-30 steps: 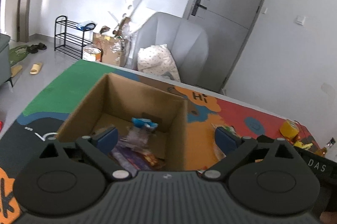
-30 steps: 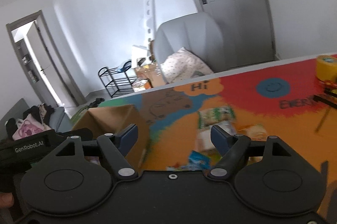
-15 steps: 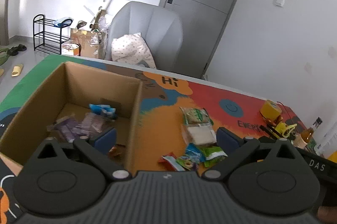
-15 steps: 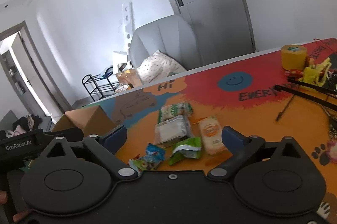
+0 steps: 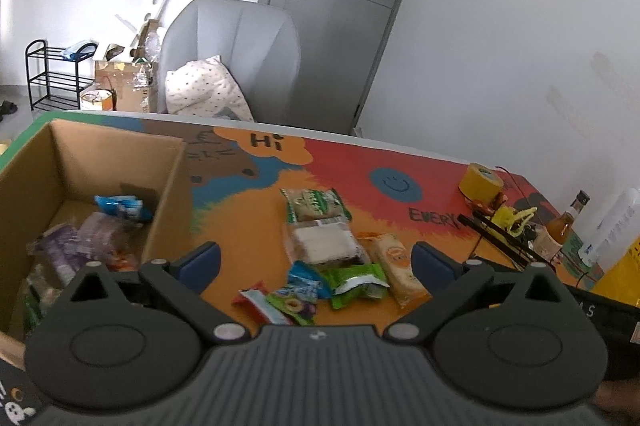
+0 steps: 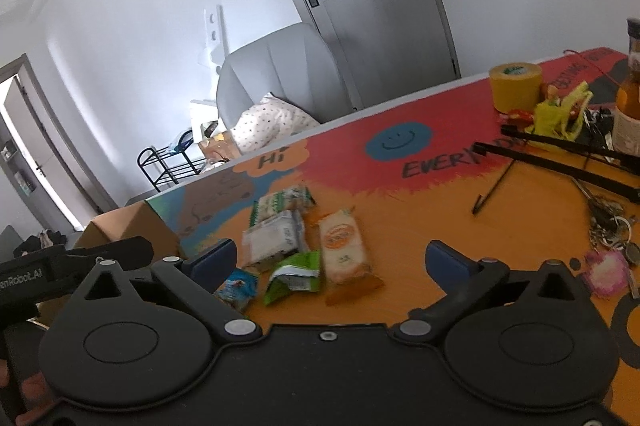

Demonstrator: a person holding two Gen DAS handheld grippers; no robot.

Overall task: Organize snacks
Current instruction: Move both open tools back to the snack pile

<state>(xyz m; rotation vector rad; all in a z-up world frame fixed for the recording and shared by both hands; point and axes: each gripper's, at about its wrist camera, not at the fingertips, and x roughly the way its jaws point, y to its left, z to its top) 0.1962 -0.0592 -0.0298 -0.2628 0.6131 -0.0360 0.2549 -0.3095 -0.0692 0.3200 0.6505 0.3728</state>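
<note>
Since a second ago both our views have swung away from the cardboard box [image 5: 100,185] toward the loose snacks on the colourful table mat [image 5: 240,222], and the box now sits at the left edge of the left wrist view.

We hold the left gripper [image 5: 316,260] with its jaws spread wide and nothing between the pads; the snack pile lies on the mat beyond them. We hold the right gripper [image 6: 332,260] the same way, its jaws opening to their widest, no pad touching a packet.

The pile is a tight cluster: a green-and-white packet [image 5: 316,203] farthest from us, a clear-wrapped pale bar [image 5: 324,240] just below it, an orange wrapped bar [image 5: 396,266] to its right, a green pouch [image 5: 356,280] touching both, and nearer us a blue packet [image 5: 306,284] and a red-and-green packet [image 5: 272,302].

Inside the box we see several packets already lying on its floor, among them a blue one [image 5: 120,205] and some purple ones [image 5: 68,246].

Well apart on the right stand a yellow tape roll [image 5: 480,181], a bottle [image 5: 564,222], black rods [image 6: 560,161] and a bunch of keys [image 6: 608,230].
</note>
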